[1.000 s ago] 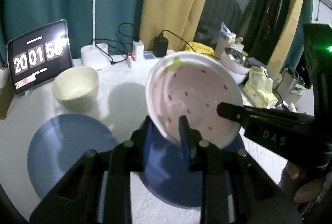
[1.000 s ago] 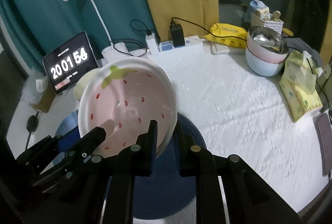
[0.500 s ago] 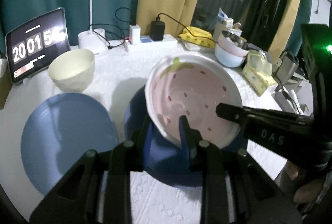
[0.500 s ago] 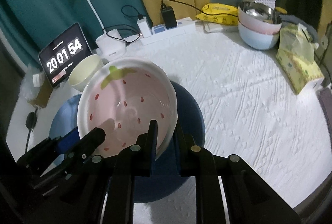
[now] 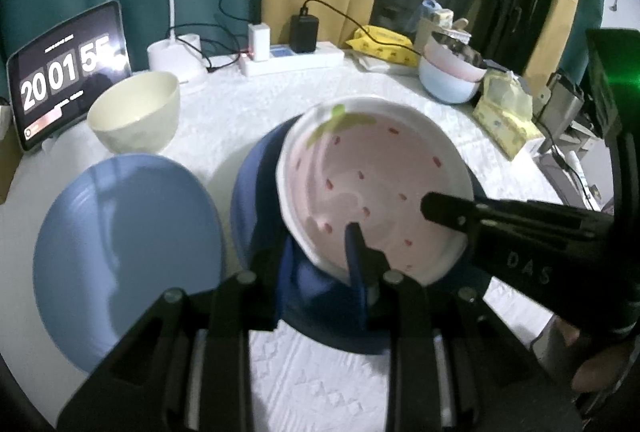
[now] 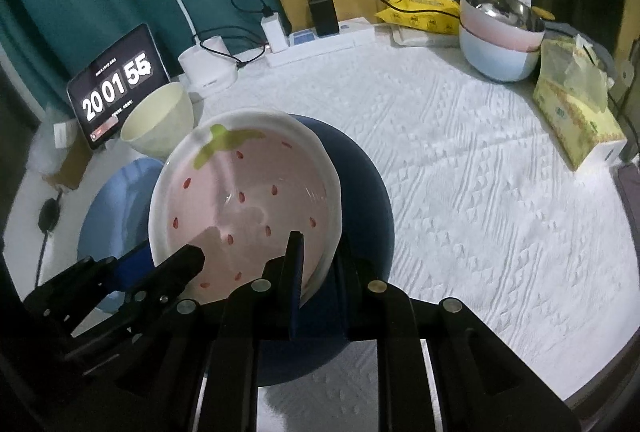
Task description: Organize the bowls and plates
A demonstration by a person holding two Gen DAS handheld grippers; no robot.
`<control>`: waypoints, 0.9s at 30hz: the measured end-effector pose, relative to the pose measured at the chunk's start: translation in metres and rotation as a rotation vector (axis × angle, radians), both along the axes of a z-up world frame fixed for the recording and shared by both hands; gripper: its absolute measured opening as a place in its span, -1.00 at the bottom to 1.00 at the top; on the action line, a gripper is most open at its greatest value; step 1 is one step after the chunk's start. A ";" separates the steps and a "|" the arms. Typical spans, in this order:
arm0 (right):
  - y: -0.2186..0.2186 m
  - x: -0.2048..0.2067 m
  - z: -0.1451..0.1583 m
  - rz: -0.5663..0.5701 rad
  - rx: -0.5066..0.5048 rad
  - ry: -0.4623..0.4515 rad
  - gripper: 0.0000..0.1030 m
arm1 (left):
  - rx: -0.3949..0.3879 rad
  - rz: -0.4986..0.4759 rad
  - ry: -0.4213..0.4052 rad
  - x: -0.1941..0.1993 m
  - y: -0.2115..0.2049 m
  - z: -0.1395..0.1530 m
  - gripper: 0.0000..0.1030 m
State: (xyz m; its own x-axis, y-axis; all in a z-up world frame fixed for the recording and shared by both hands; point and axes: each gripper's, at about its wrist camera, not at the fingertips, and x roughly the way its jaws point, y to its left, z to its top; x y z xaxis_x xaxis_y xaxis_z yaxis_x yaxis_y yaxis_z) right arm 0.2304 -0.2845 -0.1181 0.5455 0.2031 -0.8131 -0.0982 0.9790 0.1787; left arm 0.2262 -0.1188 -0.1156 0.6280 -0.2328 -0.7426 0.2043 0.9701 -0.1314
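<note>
A pink strawberry bowl [image 5: 372, 184] [image 6: 244, 208] is held tilted in the air by both grippers, above a dark blue plate [image 5: 260, 216] [image 6: 360, 184] on the table. My left gripper [image 5: 320, 264] is shut on the bowl's near rim. My right gripper [image 6: 316, 264] is shut on the bowl's other rim and shows in the left wrist view as the black finger [image 5: 452, 212] inside the bowl. A light blue plate [image 5: 124, 256] [image 6: 116, 200] lies to the left. A cream bowl [image 5: 134, 110] [image 6: 158, 118] stands behind it.
A tablet clock [image 6: 116, 92], a desk lamp base [image 6: 208, 66] and a power strip [image 6: 320, 40] with cables line the back edge. Stacked pink and blue bowls [image 6: 500, 32] and a tissue pack [image 6: 576, 112] stand at the right. A white cloth [image 6: 480, 192] covers the table.
Both grippers have lifted the strawberry bowl higher above the dark blue plate; the table and its objects now appear farther below. Both grips are unchanged.
</note>
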 end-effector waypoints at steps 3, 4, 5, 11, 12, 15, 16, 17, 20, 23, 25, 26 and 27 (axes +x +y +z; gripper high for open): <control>0.003 0.002 -0.001 0.013 -0.042 0.000 -0.67 | 0.005 -0.002 0.006 0.000 -0.002 0.001 -0.43; 0.004 0.002 -0.001 0.018 -0.047 -0.001 -0.67 | 0.003 0.000 0.010 0.000 -0.001 0.001 -0.43; 0.006 0.002 -0.001 0.031 -0.067 -0.002 -0.67 | -0.001 0.000 0.012 0.000 -0.001 0.001 -0.43; 0.010 0.003 -0.002 0.059 -0.115 -0.003 -0.61 | -0.002 0.008 0.005 -0.002 0.003 0.005 -0.37; 0.011 0.004 -0.002 0.061 -0.117 -0.004 -0.60 | 0.007 0.013 -0.002 -0.003 0.004 0.006 -0.37; 0.018 0.003 0.001 0.109 -0.134 -0.010 -0.35 | 0.004 0.006 -0.001 -0.005 0.007 0.007 -0.36; 0.020 0.004 0.001 0.123 -0.134 -0.005 -0.23 | 0.003 0.009 -0.002 -0.005 0.008 0.008 -0.36; 0.020 0.003 0.002 0.126 -0.123 -0.012 -0.20 | 0.003 0.011 0.000 -0.005 0.009 0.008 -0.36; 0.020 0.001 0.006 0.118 -0.144 -0.039 -0.19 | 0.000 0.016 -0.011 -0.007 0.012 0.012 -0.36; 0.017 0.001 0.010 0.108 -0.136 -0.054 -0.19 | -0.006 0.017 -0.024 -0.009 0.014 0.016 -0.36; 0.015 0.001 0.015 0.102 -0.132 -0.070 -0.19 | -0.008 0.019 -0.033 -0.009 0.015 0.019 -0.36; 0.014 0.001 0.018 0.100 -0.130 -0.077 -0.19 | -0.006 0.018 -0.037 -0.009 0.016 0.020 -0.36; 0.014 0.000 0.020 0.099 -0.127 -0.080 -0.19 | -0.007 0.020 -0.041 -0.009 0.017 0.021 -0.36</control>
